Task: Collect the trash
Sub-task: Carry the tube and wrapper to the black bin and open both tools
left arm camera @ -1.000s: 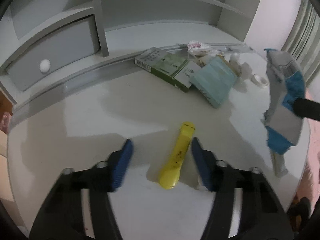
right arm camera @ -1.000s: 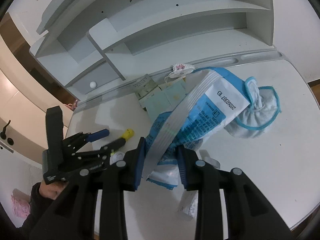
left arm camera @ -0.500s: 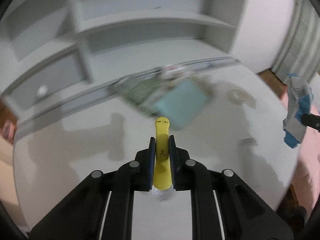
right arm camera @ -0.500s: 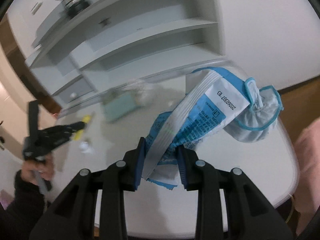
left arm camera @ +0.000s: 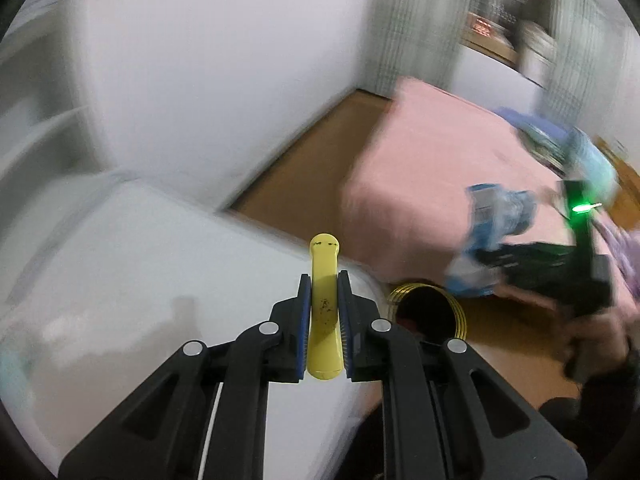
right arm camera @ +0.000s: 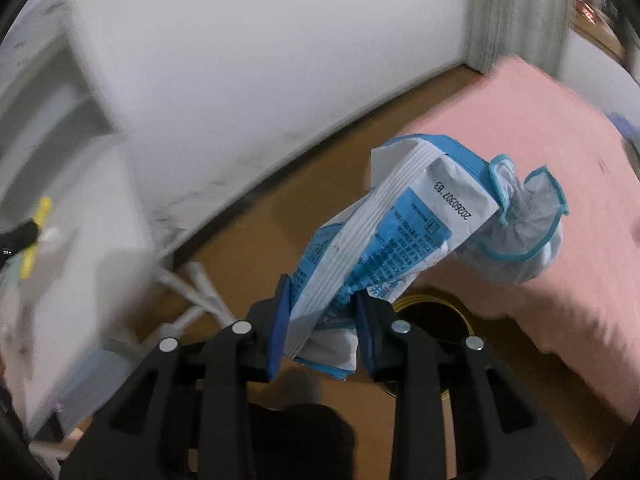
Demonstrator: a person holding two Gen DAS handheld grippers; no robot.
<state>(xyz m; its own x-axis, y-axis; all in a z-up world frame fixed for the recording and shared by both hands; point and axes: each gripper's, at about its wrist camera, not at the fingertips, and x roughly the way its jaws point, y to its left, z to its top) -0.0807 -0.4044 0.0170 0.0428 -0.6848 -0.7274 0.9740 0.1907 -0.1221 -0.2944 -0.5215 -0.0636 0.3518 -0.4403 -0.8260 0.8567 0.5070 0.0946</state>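
My left gripper (left arm camera: 324, 284) is shut on a yellow plastic strip (left arm camera: 325, 304) and holds it above the white desk's corner (left arm camera: 160, 280). My right gripper (right arm camera: 322, 300) is shut on a crumpled blue-and-white wrapper (right arm camera: 392, 236) with a blue-edged mask (right arm camera: 524, 232) hanging from it. It holds them over the floor, just above a dark round bin with a yellow rim (right arm camera: 436, 318). The bin also shows in the left wrist view (left arm camera: 428, 312), past the desk's edge. The right gripper and its wrapper (left arm camera: 492, 216) show blurred at the right of that view.
A pink bed (right arm camera: 560, 160) stands to the right of the bin, with clothes (left arm camera: 576, 152) on it. A brown wooden floor (right arm camera: 256, 224) runs along the white wall. White cables (right arm camera: 200, 288) hang by the desk's side. The left gripper (right arm camera: 24, 236) shows far left.
Both grippers have swung right, away from the desk's shelves toward the bin by the bed. The left closed on the yellow strip and lifted it; the right kept its wrapper.
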